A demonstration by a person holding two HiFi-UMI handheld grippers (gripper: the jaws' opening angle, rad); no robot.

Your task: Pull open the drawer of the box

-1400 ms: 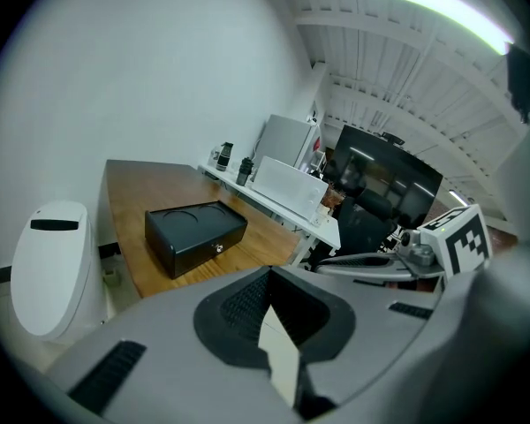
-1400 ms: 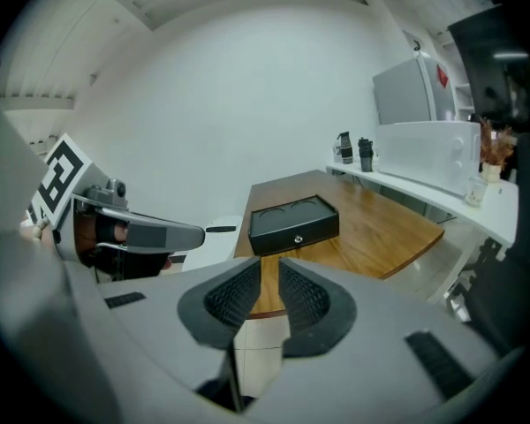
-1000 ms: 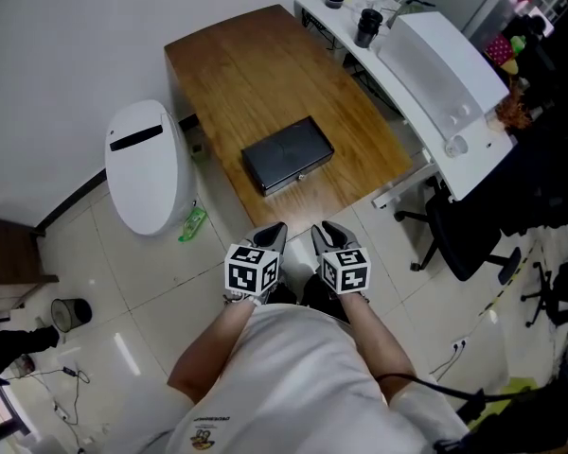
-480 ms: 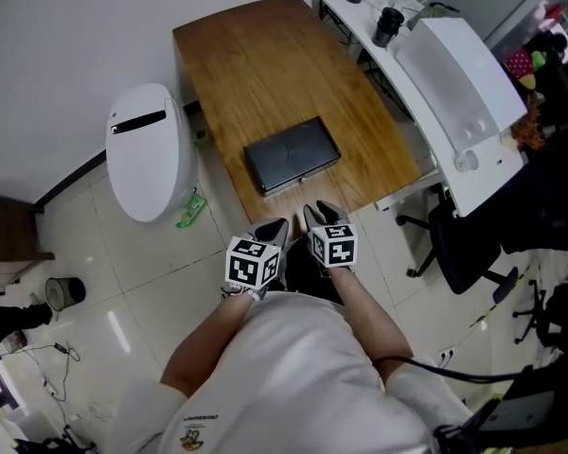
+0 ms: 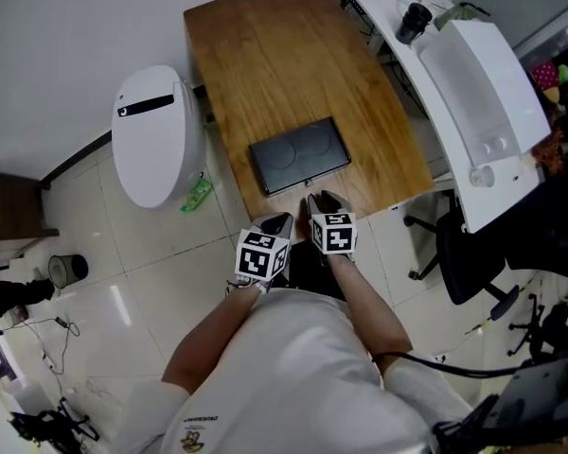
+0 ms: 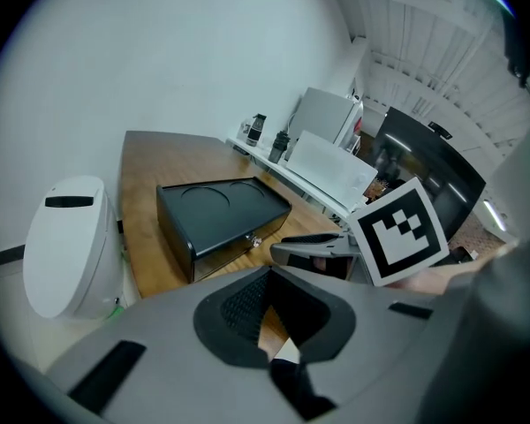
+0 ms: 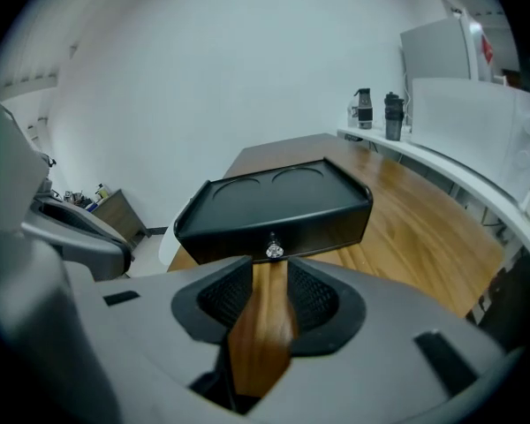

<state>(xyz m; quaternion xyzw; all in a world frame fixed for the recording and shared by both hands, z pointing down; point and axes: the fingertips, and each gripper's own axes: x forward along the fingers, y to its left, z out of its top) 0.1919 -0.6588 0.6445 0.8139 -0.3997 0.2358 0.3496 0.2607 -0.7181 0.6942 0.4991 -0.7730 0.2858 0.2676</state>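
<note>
**Both grippers at the table's near edge, drawer shut**

From the head view, the black box (image 5: 298,154) lay on the wooden table (image 5: 265,55), close to its six o'clock edge. The left gripper (image 5: 278,219) and right gripper (image 5: 319,198) sat side by side at the box's six o'clock. A white bin (image 5: 156,135) stood at the box's nine o'clock and a white desk (image 5: 483,83) at its three o'clock.

Only the right gripper view showed the drawer front (image 7: 309,230) flush with the box, with a small silver knob (image 7: 273,251) at twelve o'clock just beyond the fingertips. Those jaws had just been opening and stood released, with only bare table wood showing between them.

The left gripper view had the box at eleven o'clock, seen corner-on. It also showed the right gripper's black-and-white marker cube (image 6: 399,230) at three o'clock. The left jaws were clenched at the tips on nothing.

The print on the person's shirt (image 5: 204,433) was too small to read.
</note>
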